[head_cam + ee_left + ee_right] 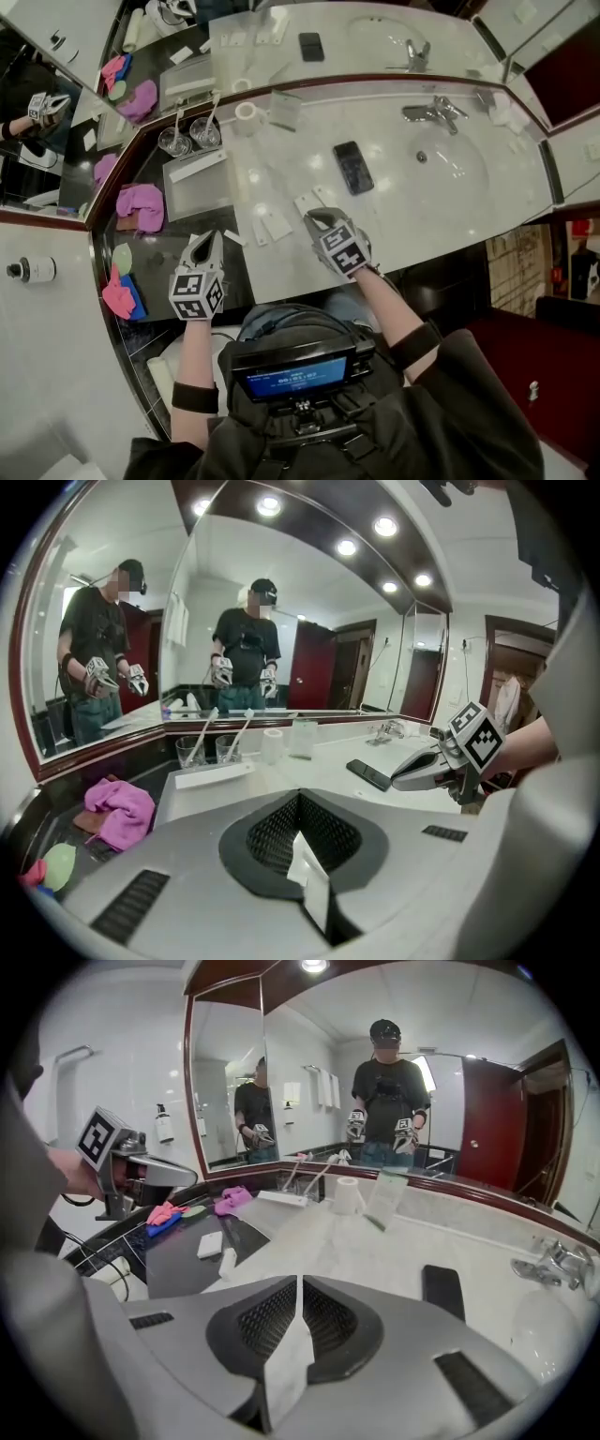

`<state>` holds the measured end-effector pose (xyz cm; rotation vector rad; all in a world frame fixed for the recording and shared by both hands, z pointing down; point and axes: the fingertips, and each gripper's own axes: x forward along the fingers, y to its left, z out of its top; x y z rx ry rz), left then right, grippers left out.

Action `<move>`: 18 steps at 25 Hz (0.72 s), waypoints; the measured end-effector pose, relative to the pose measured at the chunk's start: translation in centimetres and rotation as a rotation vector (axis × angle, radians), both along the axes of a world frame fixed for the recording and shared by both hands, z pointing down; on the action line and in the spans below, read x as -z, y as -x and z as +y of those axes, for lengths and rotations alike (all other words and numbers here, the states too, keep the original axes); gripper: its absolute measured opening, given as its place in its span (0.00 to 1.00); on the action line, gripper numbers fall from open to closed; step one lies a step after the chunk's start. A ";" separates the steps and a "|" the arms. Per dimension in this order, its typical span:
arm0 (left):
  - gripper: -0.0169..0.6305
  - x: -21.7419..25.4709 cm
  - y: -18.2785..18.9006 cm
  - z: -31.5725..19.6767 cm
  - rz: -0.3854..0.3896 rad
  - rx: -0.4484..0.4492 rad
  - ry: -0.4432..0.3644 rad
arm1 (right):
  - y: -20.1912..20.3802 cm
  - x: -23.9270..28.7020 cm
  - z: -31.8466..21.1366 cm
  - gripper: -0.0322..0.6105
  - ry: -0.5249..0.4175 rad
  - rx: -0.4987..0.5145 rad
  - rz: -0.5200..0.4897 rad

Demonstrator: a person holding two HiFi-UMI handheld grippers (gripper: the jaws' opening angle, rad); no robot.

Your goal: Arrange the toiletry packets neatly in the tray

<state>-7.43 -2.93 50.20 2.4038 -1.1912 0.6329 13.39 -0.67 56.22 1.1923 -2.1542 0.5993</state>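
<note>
My left gripper is shut on a small white toiletry packet that stands edge-on between its pads. It hovers over the dark counter at the left. My right gripper is shut on another white packet; it is over the marble counter's front edge. Loose white packets lie on the marble between the two grippers, and two more rest on the dark counter. The clear tray stands behind them with a long white packet across its far end.
A black phone lies right of centre, beside the sink basin and faucet. Two glasses with toothbrushes, a tissue roll and a clear card stand line the back. A pink cloth lies left.
</note>
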 end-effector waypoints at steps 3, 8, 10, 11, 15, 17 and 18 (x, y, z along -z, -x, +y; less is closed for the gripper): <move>0.03 -0.3 -0.5 -0.1 -0.003 -0.020 0.008 | -2.3 -1.9 0.0 0.24 0.040 -0.050 0.053; 0.03 -1.0 -2.0 -0.6 -0.018 -0.064 0.018 | -5.7 -6.1 -0.3 0.37 0.133 -0.056 0.161; 0.03 -1.1 -2.7 -0.9 -0.020 -0.079 0.020 | -6.9 -8.0 -0.4 0.39 0.183 -0.043 0.206; 0.03 -1.1 -3.1 -1.1 -0.021 -0.088 0.020 | -7.4 -8.9 -0.4 0.39 0.210 -0.027 0.231; 0.03 -1.3 -4.4 -1.6 -0.025 -0.115 0.023 | -8.5 -11.8 0.0 0.39 0.302 0.050 0.304; 0.03 -1.3 -4.7 -1.8 -0.024 -0.123 0.024 | -8.7 -12.5 -0.1 0.39 0.322 0.062 0.312; 0.03 -1.4 -4.7 -1.8 -0.023 -0.125 0.024 | -8.7 -13.0 0.1 0.39 0.340 0.061 0.309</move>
